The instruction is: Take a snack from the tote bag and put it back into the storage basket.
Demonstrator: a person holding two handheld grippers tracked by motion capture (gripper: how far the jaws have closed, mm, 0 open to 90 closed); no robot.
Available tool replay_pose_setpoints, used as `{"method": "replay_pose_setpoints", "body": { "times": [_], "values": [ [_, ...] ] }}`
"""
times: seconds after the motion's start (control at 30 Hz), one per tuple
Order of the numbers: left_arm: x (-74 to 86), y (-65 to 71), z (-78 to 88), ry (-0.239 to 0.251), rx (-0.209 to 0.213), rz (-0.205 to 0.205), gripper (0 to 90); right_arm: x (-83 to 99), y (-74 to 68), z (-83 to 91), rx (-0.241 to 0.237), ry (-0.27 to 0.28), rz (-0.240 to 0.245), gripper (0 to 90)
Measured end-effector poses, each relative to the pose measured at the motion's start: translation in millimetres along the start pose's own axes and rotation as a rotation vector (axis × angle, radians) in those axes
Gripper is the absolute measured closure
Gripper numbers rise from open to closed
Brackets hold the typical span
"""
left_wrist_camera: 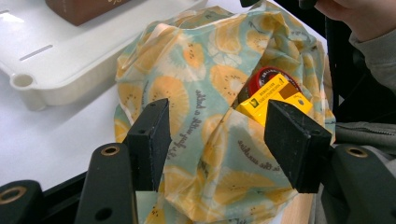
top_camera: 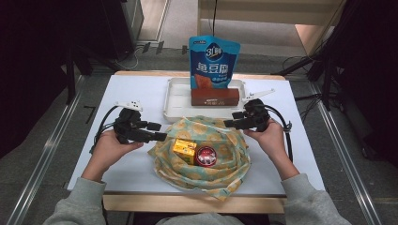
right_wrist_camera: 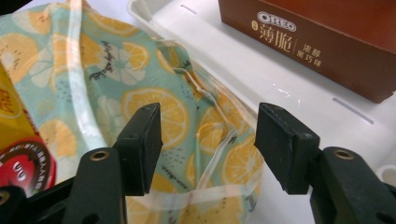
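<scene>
- High view: on the white table (top_camera: 136, 93) lies a lemon-print cloth (top_camera: 202, 161) with a yellow box (top_camera: 184, 151) and a red round tin (top_camera: 207, 156) on it. Behind is a white tray (top_camera: 176, 101) with a brown box (top_camera: 215, 96) and a blue pouch (top_camera: 213, 61).
- Left gripper view: the left gripper (left_wrist_camera: 215, 135) has its jaws wide apart, holding nothing, over the bunched cloth.
- Right gripper view: the right gripper (right_wrist_camera: 208, 140) has its jaws also wide apart and empty, above the cloth edge beside the tray.
</scene>
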State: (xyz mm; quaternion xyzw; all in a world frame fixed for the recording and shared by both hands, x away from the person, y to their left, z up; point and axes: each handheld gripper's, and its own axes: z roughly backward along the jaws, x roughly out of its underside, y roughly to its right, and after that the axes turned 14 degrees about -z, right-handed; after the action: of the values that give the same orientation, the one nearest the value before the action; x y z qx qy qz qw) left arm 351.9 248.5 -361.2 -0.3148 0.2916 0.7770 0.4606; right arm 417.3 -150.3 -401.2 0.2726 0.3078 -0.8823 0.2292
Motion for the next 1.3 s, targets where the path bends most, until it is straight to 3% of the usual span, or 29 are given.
{"method": "replay_pose_setpoints", "body": {
  "times": [0.6,0.77,0.97,1.3],
  "values": [
    [-16.8,22.1,-3.5,0.022,0.063,-0.083,42.9,13.2,-6.5,16.6,-0.015,0.019,0.001,42.8],
    [-19.9,29.9,-13.5,0.026,0.1,-0.127,45.4,16.9,-4.0,23.5,-0.007,0.032,-0.007,42.7],
    [-21.8,33.3,-25.8,0.021,0.124,-0.147,47.2,21.0,0.7,29.0,0.005,0.04,-0.025,42.8],
    [-21.9,35.5,-46.8,-0.008,0.127,-0.18,45.0,25.5,7.1,33.1,0.017,0.044,-0.047,42.9]
  ]
}}
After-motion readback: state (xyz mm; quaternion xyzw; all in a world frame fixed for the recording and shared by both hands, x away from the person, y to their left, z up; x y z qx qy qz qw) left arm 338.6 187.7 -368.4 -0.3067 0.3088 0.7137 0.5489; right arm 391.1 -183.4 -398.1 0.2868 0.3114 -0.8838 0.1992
